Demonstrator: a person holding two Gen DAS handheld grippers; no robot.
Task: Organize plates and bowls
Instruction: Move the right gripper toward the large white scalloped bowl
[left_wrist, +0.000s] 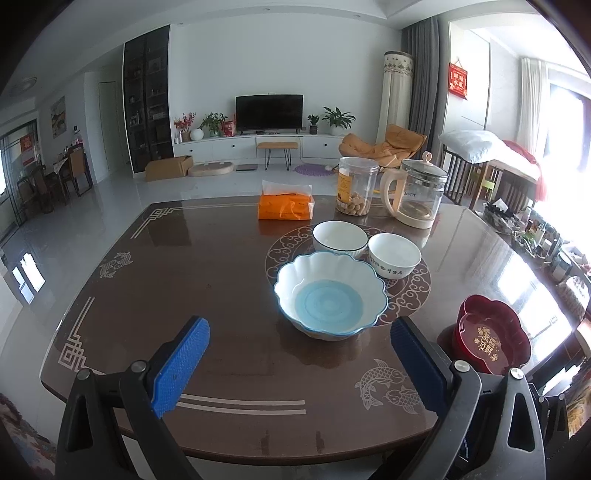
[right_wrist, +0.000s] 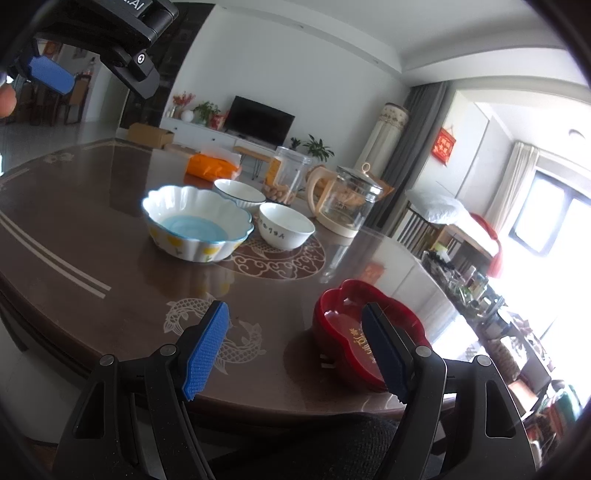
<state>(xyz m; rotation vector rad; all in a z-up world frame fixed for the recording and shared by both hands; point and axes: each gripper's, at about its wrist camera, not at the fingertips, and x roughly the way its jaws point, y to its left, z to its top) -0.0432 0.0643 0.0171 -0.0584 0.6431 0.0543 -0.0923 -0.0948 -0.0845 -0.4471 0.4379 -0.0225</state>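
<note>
A scalloped white bowl with a blue centre (left_wrist: 330, 295) (right_wrist: 197, 223) sits on the brown table (left_wrist: 207, 280) (right_wrist: 92, 258). Behind it stand two white bowls, one dark-rimmed (left_wrist: 340, 235) (right_wrist: 239, 192) and one with lettering (left_wrist: 394, 255) (right_wrist: 286, 224). A red lobed dish (left_wrist: 489, 332) (right_wrist: 354, 328) sits near the front right edge. My left gripper (left_wrist: 299, 365) is open and empty, just in front of the scalloped bowl. My right gripper (right_wrist: 295, 350) is open and empty, its right finger over the red dish. The left gripper's blue pad also shows in the right wrist view (right_wrist: 51, 75), top left.
An orange tissue pack (left_wrist: 286, 205) (right_wrist: 212, 166), a clear jar of snacks (left_wrist: 356, 186) (right_wrist: 290, 173) and a glass kettle (left_wrist: 417, 194) (right_wrist: 347, 201) stand at the back of the table. A cluttered shelf (right_wrist: 476, 288) runs along the right.
</note>
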